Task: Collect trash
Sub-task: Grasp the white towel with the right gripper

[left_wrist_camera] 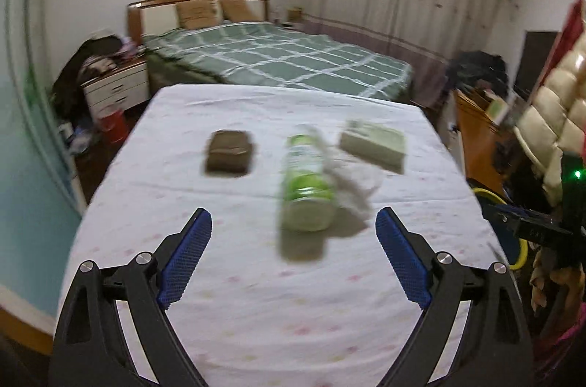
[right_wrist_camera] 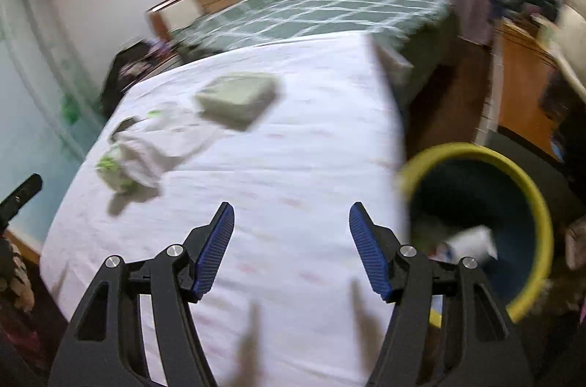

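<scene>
A green-and-white plastic bottle (left_wrist_camera: 306, 182) lies on the white-covered table (left_wrist_camera: 238, 295), with crumpled white tissue (left_wrist_camera: 351, 183) against its right side. A brown flat packet (left_wrist_camera: 230, 152) lies to its left and a pale green box (left_wrist_camera: 373, 145) at the back right. My left gripper (left_wrist_camera: 293, 226) is open, hovering just in front of the bottle. My right gripper (right_wrist_camera: 291, 222) is open and empty over the table (right_wrist_camera: 293, 167), beside a yellow-rimmed bin (right_wrist_camera: 512, 189) that holds some white trash (right_wrist_camera: 472, 240). The right wrist view also shows the bottle (right_wrist_camera: 113, 171), tissue (right_wrist_camera: 154, 145) and box (right_wrist_camera: 236, 99).
A bed with a green checked cover (left_wrist_camera: 278, 57) stands behind the table. A white nightstand (left_wrist_camera: 113, 86) and red bucket (left_wrist_camera: 111, 123) are at the left. A wooden cabinet (right_wrist_camera: 523, 86) stands at the right, past the bin. Both views are motion-blurred.
</scene>
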{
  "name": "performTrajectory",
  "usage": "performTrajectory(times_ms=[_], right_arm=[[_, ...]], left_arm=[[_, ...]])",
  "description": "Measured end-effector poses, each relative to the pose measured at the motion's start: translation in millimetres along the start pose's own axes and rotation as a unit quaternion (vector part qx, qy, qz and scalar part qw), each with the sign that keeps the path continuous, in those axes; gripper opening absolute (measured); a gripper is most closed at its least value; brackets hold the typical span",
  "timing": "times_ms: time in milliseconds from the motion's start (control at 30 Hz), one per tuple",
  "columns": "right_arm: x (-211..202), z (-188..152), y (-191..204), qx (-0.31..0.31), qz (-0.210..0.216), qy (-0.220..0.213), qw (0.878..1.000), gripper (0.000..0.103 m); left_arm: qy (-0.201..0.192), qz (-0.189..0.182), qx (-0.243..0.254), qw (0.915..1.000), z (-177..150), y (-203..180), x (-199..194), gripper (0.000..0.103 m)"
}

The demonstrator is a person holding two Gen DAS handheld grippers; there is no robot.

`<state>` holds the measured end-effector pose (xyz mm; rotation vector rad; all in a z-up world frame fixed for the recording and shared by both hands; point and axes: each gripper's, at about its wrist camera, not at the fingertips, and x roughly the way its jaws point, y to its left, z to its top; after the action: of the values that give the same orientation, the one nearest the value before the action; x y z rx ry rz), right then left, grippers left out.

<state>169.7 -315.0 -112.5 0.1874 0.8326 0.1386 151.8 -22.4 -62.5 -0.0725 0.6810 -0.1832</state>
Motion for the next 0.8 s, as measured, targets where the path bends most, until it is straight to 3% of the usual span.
performTrajectory(times_ms=[267, 367, 800], right_arm=[[65, 36, 90, -0.079, 0.054, 0.042, 0.995, 0.062], [85, 45, 112, -0.107, 0.051, 0.052, 0.992, 0.062], [159, 68, 146, -0.140, 0.043, 0.099, 0.984, 0.059]], left_arm=[[-0.003, -0.003, -0.029, 0.9996, -15, 37, -1, 0.090], [-0.004, 0.000, -0.032, 0.9995, -18, 38, 0, 0.090], [0.018, -0.013, -0.045, 0.9987, -28, 42, 15, 0.090]])
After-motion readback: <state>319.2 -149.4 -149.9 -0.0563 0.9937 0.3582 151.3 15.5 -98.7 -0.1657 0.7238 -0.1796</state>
